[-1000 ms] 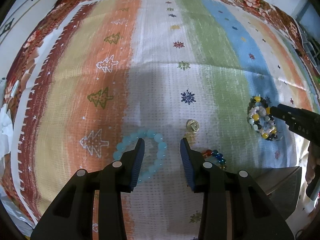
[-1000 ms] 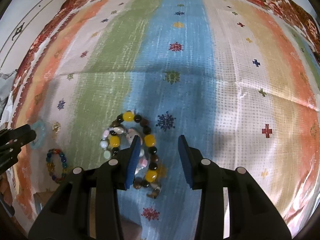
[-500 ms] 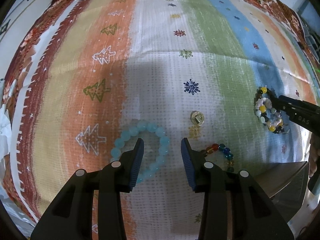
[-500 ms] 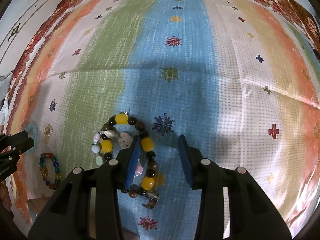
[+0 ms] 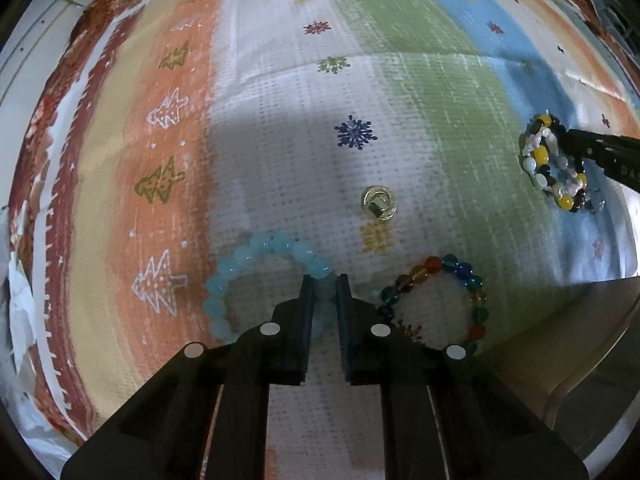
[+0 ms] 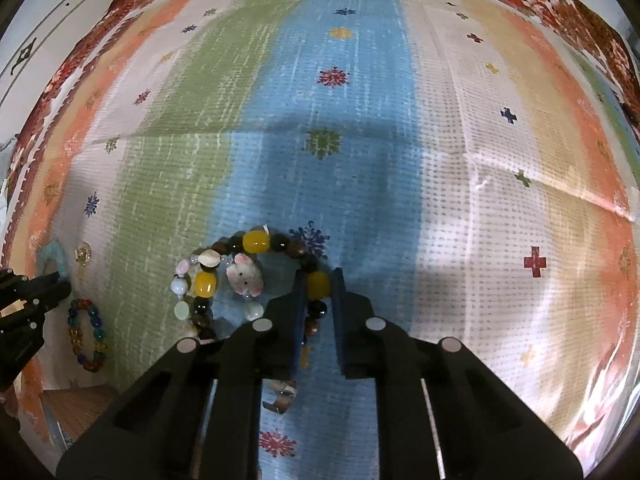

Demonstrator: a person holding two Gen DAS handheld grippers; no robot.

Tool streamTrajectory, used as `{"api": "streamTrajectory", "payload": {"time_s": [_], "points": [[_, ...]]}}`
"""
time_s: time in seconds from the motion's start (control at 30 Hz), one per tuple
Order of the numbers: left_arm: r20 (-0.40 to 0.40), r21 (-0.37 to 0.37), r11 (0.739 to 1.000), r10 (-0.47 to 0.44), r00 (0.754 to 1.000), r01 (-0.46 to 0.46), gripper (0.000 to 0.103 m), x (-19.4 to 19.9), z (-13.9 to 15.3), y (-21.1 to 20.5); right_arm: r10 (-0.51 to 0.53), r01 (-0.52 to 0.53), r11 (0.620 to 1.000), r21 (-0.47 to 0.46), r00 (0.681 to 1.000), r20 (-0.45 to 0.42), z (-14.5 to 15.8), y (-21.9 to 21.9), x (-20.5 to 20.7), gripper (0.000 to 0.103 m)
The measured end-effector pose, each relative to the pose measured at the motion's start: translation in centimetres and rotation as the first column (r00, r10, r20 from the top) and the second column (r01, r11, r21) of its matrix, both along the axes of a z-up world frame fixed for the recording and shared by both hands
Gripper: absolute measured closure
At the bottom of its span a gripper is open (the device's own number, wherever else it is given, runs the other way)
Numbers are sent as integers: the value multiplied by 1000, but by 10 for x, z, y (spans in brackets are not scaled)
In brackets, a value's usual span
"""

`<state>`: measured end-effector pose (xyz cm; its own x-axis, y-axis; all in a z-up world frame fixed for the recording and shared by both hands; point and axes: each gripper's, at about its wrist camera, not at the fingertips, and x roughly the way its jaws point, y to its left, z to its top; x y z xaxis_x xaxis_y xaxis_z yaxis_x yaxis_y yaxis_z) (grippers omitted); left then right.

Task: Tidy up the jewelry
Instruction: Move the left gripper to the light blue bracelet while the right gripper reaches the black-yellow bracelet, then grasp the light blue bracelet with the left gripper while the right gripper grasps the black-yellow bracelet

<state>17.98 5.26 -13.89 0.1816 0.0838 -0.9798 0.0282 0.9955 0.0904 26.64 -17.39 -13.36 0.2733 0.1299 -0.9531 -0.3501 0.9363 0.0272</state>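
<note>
Your left gripper (image 5: 323,286) has just closed on the blue bracelet (image 5: 256,272), at its 3 o'clock beads. Your right gripper (image 6: 318,280) has just clamped the yellow-black bracelet (image 6: 256,242) likewise, probably so both lift together. The ring (image 5: 379,202) lies beyond on the cloth (image 5: 280,128).

Bare striped cloth (image 6: 460,128) beyond the bracelets (image 6: 256,276)

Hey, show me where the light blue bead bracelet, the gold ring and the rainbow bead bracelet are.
light blue bead bracelet (image 5: 280,242), left wrist view, on its far arc of beads.
gold ring (image 5: 379,203), left wrist view, on its centre.
rainbow bead bracelet (image 5: 434,265), left wrist view, on the orange bead at its far side.
</note>
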Motion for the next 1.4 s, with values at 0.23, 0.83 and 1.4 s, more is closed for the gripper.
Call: {"api": "streamTrajectory", "payload": {"time_s": [0.23, 0.83, 1.4], "points": [[31, -71, 997, 39, 999, -36, 92, 0, 14, 8, -3, 3, 1000, 8, 1000, 2, 2, 0, -1, 90], [135, -159, 985, 88, 987, -67, 92, 1, 40, 19, 44, -42, 998, -48, 999, 26, 5, 13, -8, 90], [215, -136, 987, 111, 970, -83, 92, -3, 68, 16, 84, -92, 995, 25, 972, 221, 78, 11, -40, 90]]}}
